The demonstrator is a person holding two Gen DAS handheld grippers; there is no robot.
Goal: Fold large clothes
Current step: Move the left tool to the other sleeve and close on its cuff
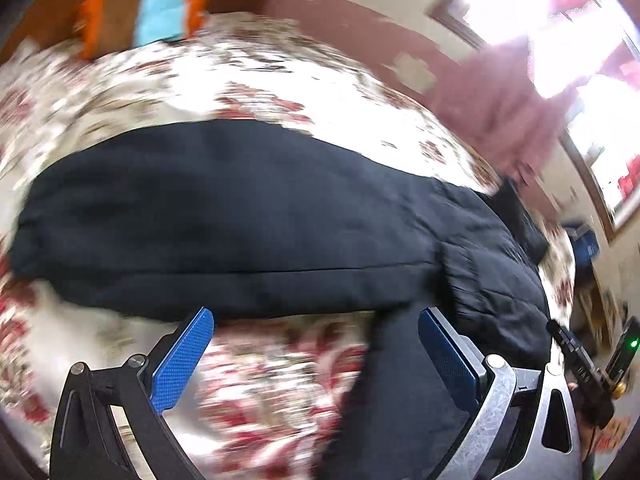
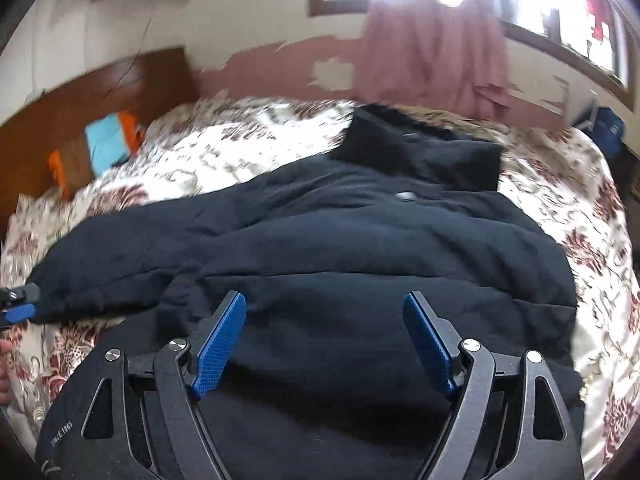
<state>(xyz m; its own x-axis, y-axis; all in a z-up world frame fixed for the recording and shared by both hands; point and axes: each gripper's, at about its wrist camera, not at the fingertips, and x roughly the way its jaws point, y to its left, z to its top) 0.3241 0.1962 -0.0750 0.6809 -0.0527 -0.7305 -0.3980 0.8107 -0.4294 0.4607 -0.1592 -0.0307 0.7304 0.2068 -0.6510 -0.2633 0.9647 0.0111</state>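
Bed: floral bedspread (image 2: 224,148) under everything.
Jacket (image 2: 360,248): dark, padded, probably bulky and soft; spread flat on the bed.
Sleeve (image 1: 224,216): stretched sideways; grasp near cuff.
Left gripper (image 1: 316,320): spread wide, empty.
Right gripper (image 2: 325,307): spread wide, empty.

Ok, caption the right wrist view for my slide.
Open right tongs above a dark navy padded jacket on a floral bedspread.

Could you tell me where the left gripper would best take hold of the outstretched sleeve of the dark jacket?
Probably at the cuff end of the sleeve, coming from the bed's near edge. The sleeve lies flat and straight out from the jacket on the bedspread, so its end is free. The left gripper is open beside it.
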